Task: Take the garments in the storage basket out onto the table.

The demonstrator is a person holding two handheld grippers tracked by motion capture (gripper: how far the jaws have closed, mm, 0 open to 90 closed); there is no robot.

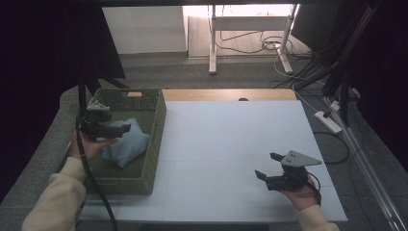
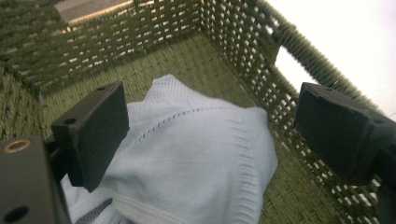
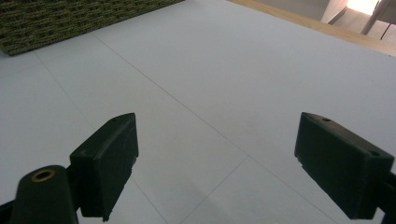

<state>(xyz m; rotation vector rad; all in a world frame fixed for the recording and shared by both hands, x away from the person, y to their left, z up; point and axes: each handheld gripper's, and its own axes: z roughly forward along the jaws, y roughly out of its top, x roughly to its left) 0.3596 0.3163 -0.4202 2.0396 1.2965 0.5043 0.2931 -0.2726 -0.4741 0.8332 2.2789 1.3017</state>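
A pale blue knitted garment (image 1: 126, 143) lies crumpled inside a green woven basket (image 1: 156, 126) at the table's left. My left gripper (image 1: 120, 129) hovers over the basket, open, its jaws apart just above the garment (image 2: 196, 149) with nothing held between them. The basket's wall (image 2: 261, 51) rises behind the cloth. My right gripper (image 1: 268, 165) rests open near the front right of the white table (image 1: 231, 134), held in a hand, its jaws wide apart over the bare white surface (image 3: 205, 93).
The basket's outer wall (image 3: 70, 18) shows at the far left of the right gripper view. A wooden strip (image 1: 226, 94) runs along the table's far edge. Cables (image 1: 308, 67) and a power strip (image 1: 328, 121) lie on the floor at the right.
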